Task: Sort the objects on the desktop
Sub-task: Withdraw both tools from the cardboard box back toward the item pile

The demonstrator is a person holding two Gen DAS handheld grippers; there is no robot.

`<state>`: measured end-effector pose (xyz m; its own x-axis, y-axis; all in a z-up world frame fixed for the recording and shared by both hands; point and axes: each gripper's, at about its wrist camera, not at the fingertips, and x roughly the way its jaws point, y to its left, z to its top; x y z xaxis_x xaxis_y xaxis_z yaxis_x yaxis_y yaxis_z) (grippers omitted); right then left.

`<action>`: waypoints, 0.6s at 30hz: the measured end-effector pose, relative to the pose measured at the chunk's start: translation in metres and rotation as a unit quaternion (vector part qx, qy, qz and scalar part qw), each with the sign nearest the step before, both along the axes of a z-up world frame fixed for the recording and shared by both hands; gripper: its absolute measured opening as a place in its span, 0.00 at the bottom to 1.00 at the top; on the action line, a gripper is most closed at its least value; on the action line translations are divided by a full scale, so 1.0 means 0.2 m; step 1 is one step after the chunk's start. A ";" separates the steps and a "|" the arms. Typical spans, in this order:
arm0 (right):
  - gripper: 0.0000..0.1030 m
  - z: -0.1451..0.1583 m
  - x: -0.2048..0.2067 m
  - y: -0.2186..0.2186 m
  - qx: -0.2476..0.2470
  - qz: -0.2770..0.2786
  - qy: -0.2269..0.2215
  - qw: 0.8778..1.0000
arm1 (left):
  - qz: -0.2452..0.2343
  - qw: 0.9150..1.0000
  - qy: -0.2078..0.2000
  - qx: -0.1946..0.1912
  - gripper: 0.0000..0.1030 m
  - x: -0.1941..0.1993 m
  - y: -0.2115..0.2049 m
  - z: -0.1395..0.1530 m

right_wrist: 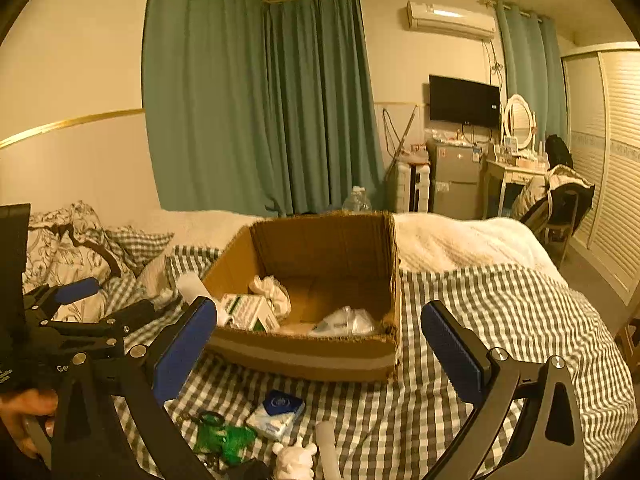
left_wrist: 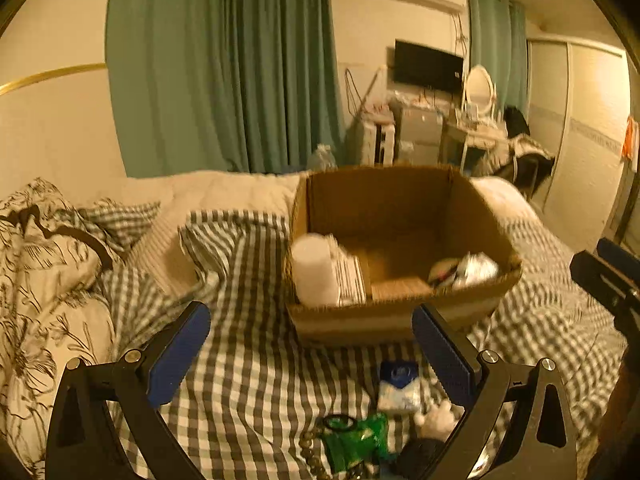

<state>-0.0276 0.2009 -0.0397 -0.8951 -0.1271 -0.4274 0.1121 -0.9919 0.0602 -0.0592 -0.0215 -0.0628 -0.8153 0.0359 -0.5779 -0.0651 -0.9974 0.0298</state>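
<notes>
Both grippers hang above a bed covered by a checked sheet (right_wrist: 480, 320). The left gripper (left_wrist: 312, 344) has its blue-padded fingers spread wide, holding nothing; the right gripper (right_wrist: 320, 344) is likewise spread wide and empty.

A cardboard box (right_wrist: 304, 360) sits on the sheet ahead of both grippers, open at the top. Inside it: a white cylindrical container (left_wrist: 314, 276) at the near left corner, a green-and-white carton (right_wrist: 248, 312) beside it, crumpled white material (right_wrist: 272, 292), and a clear plastic wrapper (right_wrist: 344, 322) toward the right.

On the sheet in front of the box, apart from it, lie a blue-and-white packet (right_wrist: 278, 414), a green packet (right_wrist: 224, 442), a small white figurine (right_wrist: 294, 460) and a pale tube (right_wrist: 328, 448), close together. A hand (right_wrist: 24, 412) grips the left gripper's handle
</notes>
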 end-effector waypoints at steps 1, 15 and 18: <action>0.99 -0.03 -0.01 0.01 0.000 0.000 -0.009 1.000 | -0.003 1.000 -0.009 -0.004 0.99 0.00 0.01 -0.03; 0.94 -0.34 -0.12 0.04 0.006 0.004 -0.094 0.996 | -0.069 0.989 -0.116 -0.060 0.75 0.01 0.14 -0.43; 0.90 -0.42 -0.14 0.03 0.015 0.004 -0.117 0.993 | -0.081 0.986 -0.134 -0.064 0.68 0.01 0.16 -0.48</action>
<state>-0.0548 0.2069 -0.1235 -0.7696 -0.1176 -0.6276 0.1063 -0.9928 0.0557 -0.0568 0.0110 -0.1592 -0.6221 0.0664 -0.7801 -0.2467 -0.9623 0.1148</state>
